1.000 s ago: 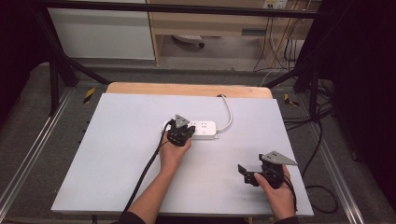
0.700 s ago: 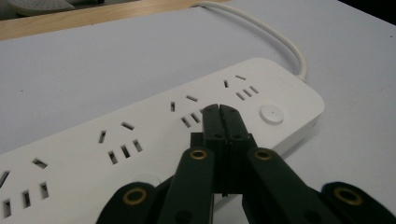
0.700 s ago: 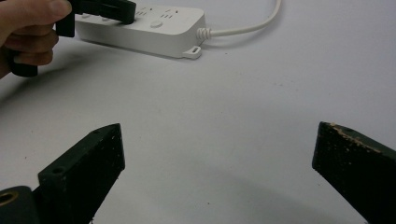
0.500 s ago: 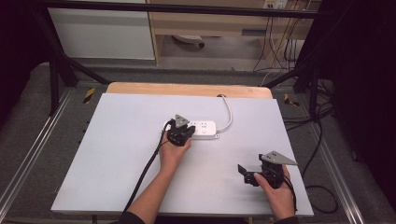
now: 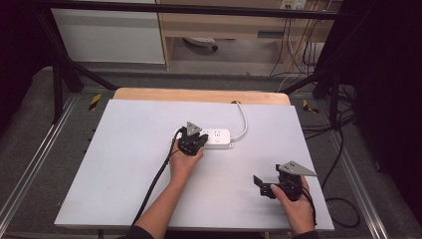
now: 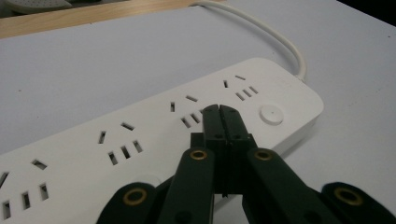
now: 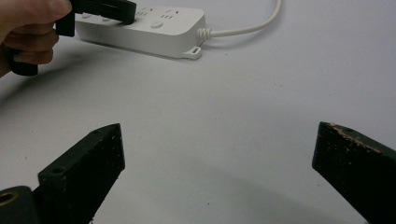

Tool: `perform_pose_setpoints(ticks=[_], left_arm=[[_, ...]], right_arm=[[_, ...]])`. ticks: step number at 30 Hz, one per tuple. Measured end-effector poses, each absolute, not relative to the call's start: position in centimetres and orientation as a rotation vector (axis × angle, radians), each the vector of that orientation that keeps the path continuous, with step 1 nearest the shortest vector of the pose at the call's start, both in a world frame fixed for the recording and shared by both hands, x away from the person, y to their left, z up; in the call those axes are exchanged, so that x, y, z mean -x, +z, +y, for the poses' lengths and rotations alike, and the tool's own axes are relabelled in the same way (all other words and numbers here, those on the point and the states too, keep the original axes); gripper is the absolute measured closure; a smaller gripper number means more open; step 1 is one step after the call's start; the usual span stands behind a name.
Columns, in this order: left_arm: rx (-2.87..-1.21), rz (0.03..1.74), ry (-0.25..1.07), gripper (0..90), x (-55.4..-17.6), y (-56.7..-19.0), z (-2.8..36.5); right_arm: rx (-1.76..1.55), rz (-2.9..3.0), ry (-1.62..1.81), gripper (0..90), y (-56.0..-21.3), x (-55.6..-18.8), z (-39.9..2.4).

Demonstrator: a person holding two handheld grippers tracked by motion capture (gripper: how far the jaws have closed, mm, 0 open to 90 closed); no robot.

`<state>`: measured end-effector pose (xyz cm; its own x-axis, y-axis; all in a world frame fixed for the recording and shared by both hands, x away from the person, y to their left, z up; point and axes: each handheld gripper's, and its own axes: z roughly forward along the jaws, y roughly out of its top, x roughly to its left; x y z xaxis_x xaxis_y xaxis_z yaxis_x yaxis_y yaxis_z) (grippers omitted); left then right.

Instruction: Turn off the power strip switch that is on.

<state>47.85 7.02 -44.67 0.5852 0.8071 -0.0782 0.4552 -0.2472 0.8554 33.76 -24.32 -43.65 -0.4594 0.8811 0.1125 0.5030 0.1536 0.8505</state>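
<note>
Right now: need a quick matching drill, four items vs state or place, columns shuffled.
Items:
1. left claw
2. right claw
3. power strip
4. strip's cord

States or places:
A. jaws wide apart, nothing between them
B. white, lying flat mid-table
C. jaws shut, tips over the strip's sockets near the round button
D. runs off the table's far edge

Pairs: 1-C, 2-A, 3-B, 4-D
</note>
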Motion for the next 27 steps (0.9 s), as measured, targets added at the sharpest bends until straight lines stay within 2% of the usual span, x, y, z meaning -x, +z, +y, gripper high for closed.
perform_pose_setpoints(ticks=[12,27], left_arm=[[-1.884,1.019,0.478,90.0,-47.78,-44.67,7.01],[-1.834,1.025,0.391,90.0,-48.07,-43.93,7.19]], right_arm=[[-1.315,2.024,1.234,3.3,-43.62,-33.74,-24.30],[-1.315,2.005,1.245,3.2,-43.42,-33.72,-24.67]])
